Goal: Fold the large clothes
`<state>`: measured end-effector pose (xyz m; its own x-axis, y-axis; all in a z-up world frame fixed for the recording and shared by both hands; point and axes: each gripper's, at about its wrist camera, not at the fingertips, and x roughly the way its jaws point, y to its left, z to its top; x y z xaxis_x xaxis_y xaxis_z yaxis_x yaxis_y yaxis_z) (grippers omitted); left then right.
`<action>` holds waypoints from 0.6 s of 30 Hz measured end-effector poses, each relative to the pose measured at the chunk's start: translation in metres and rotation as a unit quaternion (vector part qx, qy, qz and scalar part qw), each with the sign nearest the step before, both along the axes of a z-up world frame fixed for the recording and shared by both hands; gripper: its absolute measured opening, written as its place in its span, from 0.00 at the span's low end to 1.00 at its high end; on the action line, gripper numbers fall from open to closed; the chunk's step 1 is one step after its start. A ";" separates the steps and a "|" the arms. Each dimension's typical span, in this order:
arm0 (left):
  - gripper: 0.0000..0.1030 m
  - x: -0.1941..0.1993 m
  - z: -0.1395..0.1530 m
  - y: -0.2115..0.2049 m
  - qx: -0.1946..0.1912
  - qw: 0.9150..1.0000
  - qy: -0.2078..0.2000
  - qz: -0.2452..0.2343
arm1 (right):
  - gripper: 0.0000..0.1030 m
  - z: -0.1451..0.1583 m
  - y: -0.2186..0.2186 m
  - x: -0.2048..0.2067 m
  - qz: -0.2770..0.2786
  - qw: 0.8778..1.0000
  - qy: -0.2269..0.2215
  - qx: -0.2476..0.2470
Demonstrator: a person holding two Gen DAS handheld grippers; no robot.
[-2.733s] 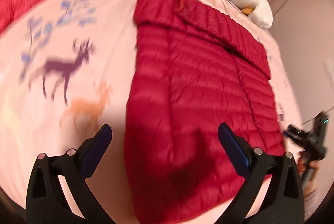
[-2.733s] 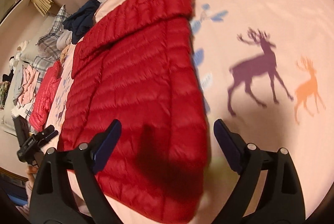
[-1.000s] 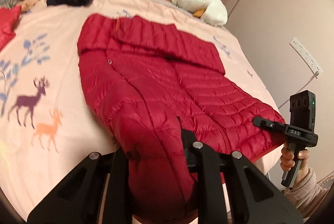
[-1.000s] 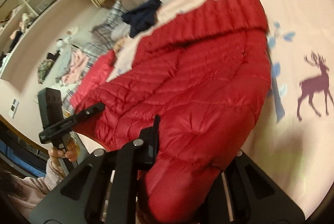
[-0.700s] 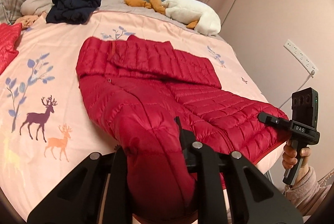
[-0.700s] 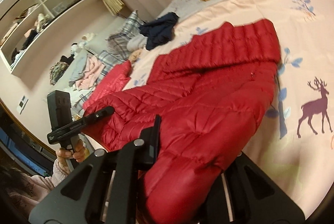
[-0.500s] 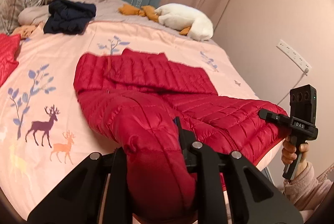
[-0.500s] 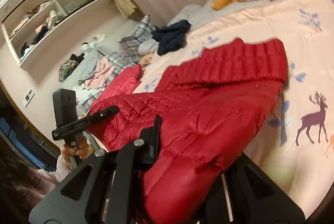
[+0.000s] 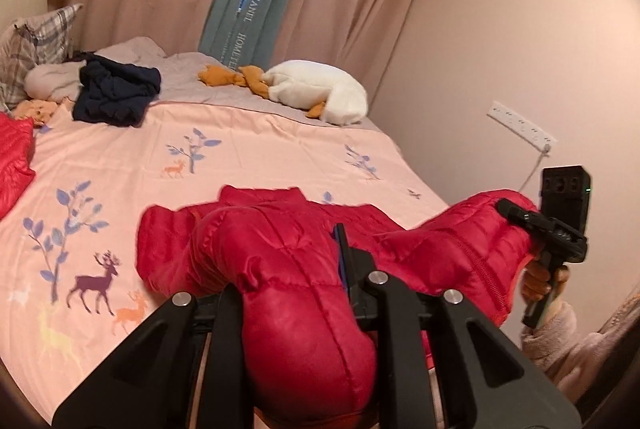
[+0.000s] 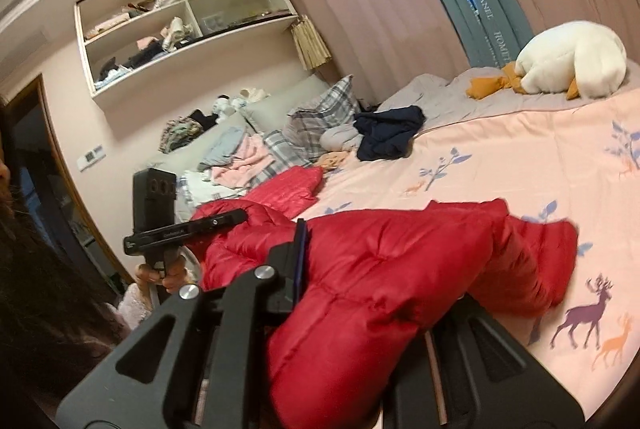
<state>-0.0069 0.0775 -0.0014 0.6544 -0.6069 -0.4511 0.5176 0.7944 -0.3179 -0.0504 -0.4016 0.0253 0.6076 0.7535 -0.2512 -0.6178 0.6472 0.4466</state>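
Observation:
A red quilted down jacket (image 9: 280, 249) is lifted at its near hem above the pink bed cover (image 9: 240, 149), its far part still resting on the bed. My left gripper (image 9: 288, 281) is shut on one hem corner; red fabric bulges between its fingers. My right gripper (image 10: 360, 293) is shut on the other hem corner of the jacket (image 10: 400, 249). Each gripper shows in the other's view, the right one (image 9: 516, 213) at the right edge, the left one (image 10: 236, 217) at the left, both holding the hem up.
A white plush goose (image 9: 316, 89), a dark navy garment (image 9: 112, 93) and plaid pillows (image 10: 320, 117) lie at the far side of the bed. Another red garment (image 10: 288, 185) lies at the bed's left. A wall with a socket strip (image 9: 520, 127) is close on the right.
Both grippers have closed on the jacket's near hem and raised it high. The jacket's body has lifted off the bed and is bunching toward its collar end.

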 end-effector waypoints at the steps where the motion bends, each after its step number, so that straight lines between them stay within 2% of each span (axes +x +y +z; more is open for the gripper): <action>1: 0.17 0.005 -0.002 0.000 0.005 1.000 0.003 0.007 | 0.14 -0.003 -0.001 0.007 -0.005 1.000 0.008 0.001; 9: 0.17 0.073 -0.039 -0.014 0.044 0.996 0.059 0.058 | 0.14 -0.037 -0.006 0.078 -0.070 0.995 0.077 -0.007; 16: 0.17 0.121 -0.069 -0.038 0.106 0.987 0.076 0.094 | 0.15 -0.067 -0.006 0.134 -0.120 0.985 0.117 -0.042; 18: 0.17 0.131 -0.074 -0.042 0.113 0.985 0.082 0.098 | 0.15 -0.073 -0.007 0.146 -0.129 0.983 0.125 -0.048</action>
